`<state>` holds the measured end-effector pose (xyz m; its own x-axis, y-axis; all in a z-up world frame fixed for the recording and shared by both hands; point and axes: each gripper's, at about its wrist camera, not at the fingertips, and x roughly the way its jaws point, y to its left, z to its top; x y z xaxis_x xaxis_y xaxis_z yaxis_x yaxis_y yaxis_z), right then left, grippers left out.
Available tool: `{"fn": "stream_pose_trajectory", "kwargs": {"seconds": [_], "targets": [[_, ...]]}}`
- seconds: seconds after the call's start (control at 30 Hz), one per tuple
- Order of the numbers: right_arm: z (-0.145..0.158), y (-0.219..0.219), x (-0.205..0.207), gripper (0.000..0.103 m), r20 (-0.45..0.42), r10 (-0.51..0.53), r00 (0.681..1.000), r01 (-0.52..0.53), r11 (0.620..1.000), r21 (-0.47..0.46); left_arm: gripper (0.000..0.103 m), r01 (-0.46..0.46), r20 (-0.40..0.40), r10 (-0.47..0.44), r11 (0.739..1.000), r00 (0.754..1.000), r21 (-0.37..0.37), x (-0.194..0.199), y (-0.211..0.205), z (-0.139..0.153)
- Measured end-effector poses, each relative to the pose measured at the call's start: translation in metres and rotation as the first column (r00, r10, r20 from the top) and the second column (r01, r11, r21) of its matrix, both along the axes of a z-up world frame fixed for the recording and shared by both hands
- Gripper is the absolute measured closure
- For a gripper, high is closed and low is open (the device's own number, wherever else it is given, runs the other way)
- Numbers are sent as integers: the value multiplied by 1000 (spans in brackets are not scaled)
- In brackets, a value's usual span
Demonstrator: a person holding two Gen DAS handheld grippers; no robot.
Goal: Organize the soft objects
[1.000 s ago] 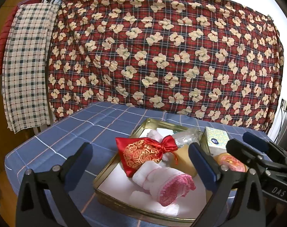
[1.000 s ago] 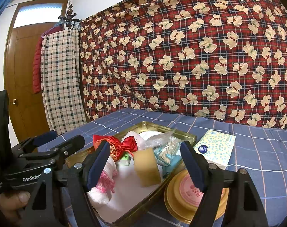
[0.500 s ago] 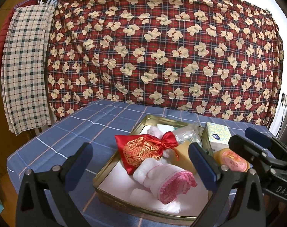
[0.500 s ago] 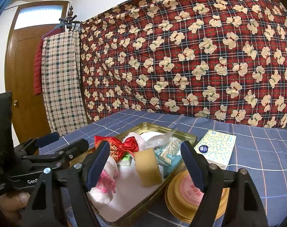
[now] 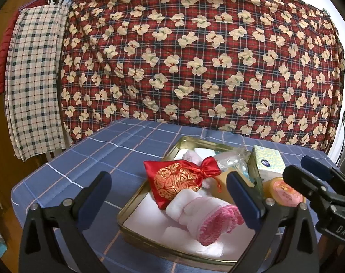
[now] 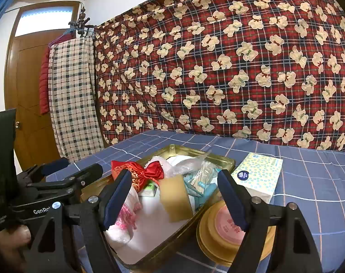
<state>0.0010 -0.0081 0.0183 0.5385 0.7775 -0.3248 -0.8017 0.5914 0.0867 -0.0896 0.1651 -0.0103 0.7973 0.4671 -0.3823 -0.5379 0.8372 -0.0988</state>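
Note:
A gold tin tray [image 5: 136, 202] on the blue checked bedspread holds a red and gold drawstring pouch [image 5: 179, 179], a rolled white and pink towel [image 5: 208, 216], a yellow sponge [image 6: 175, 200] and a plastic bag of cotton swabs [image 6: 202, 175]. My left gripper [image 5: 167, 177] hovers open just in front of the tray, with the pouch and towel beyond its fingers. My right gripper [image 6: 174, 175] is open too, near the tray's right side, nothing pressed between its pads. Each gripper shows at the edge of the other's view.
A tissue pack [image 6: 259, 175] lies right of the tray, and a round gold tin with a pink lid [image 6: 227, 227] sits in front of it. A red bear-print quilt [image 5: 195, 68] hangs behind the bed. A checked cloth [image 6: 72, 95] hangs by the wooden door. A hand [image 6: 10, 238] holds the left gripper.

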Motion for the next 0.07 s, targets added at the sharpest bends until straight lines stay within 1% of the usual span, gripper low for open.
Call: {"fn": "stream_pose_trajectory", "kwargs": {"seconds": [0.07], "targets": [[0,0,0,23,0,0,1000,0,1000,0,1,1,1,-1,1000,1000,4,0,0,0]]}}
